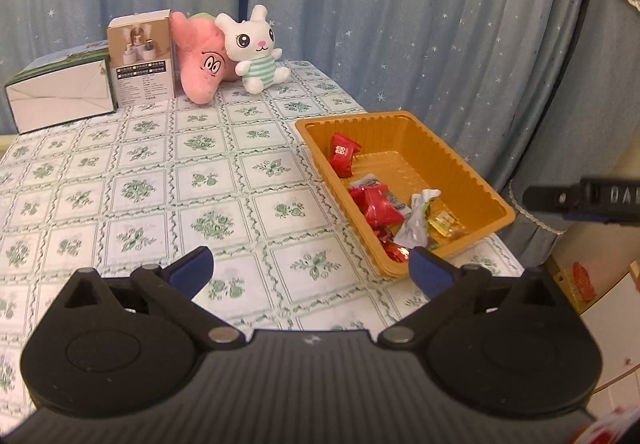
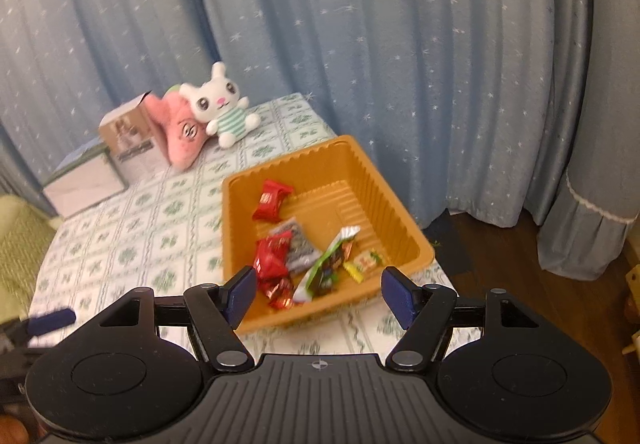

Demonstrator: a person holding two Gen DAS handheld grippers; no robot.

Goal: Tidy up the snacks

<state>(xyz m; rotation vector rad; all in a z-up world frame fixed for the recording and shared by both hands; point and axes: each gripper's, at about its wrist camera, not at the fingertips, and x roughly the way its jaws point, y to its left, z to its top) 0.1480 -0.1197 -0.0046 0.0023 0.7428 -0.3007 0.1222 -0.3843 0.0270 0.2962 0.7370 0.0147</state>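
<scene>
Blue-padded jaws of the left gripper [image 1: 311, 268] spread to their widest, nothing between, poised over the desk [image 1: 160, 180] just left of the tray's near corner. Right gripper [image 2: 319, 294] about half open, empty too, hanging above the tray's near rim.

Orange plastic tray [image 1: 472, 180] on the desk's right edge, holding every snack in sight: one red packet [image 1: 343, 154] alone toward the far end; a cluster of red packets [image 1: 378, 206] over a grey one at the near end; a green-and-silver wrapper [image 2: 326, 268] and a small yellow candy [image 1: 444, 223] beside them.

Green-patterned cloth over the desk. At the far left corner, a flat box [image 1: 60, 94], an upright carton [image 1: 142, 56], a pink plush [image 1: 200, 60] and a white rabbit plush [image 1: 256, 48], all well apart from the tray. Starred blue curtain [image 1: 400, 4] behind.
</scene>
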